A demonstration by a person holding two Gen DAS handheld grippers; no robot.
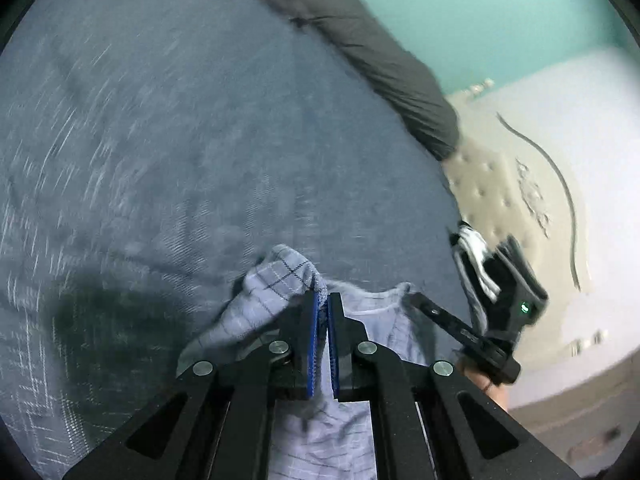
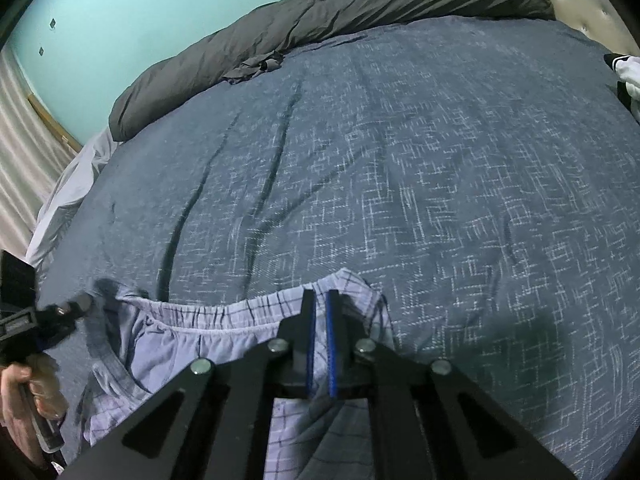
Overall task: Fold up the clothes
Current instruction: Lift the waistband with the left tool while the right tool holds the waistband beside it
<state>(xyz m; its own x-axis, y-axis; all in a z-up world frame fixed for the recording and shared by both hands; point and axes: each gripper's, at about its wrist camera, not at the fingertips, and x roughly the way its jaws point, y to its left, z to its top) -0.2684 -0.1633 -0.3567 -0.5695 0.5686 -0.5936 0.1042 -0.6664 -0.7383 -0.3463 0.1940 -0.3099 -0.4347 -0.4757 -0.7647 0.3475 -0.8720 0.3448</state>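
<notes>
From the left wrist, the left claw (image 1: 323,300) is clamped on a bunched edge of the checked shorts (image 1: 276,280), which lie on the blue bed cover (image 1: 180,140) beneath it. From the right wrist, the right claw (image 2: 320,298) pinches the shorts' waistband (image 2: 224,312), which stretches off to its left.

Wall (image 2: 132,12): pale teal, plain, two small dark fittings near the upper left.
Bed cover (image 2: 400,160): blue-grey with white crosshatch marks, creased, spread over the bed.
Duvet (image 2: 320,20): dark grey, bunched along the far edge.
Headboard (image 1: 480,184): beige, tufted with buttons.
Curtain (image 2: 24,140): pale, pleated, at far left.
Sheet (image 2: 72,192): white, hanging off the bedside.
</notes>
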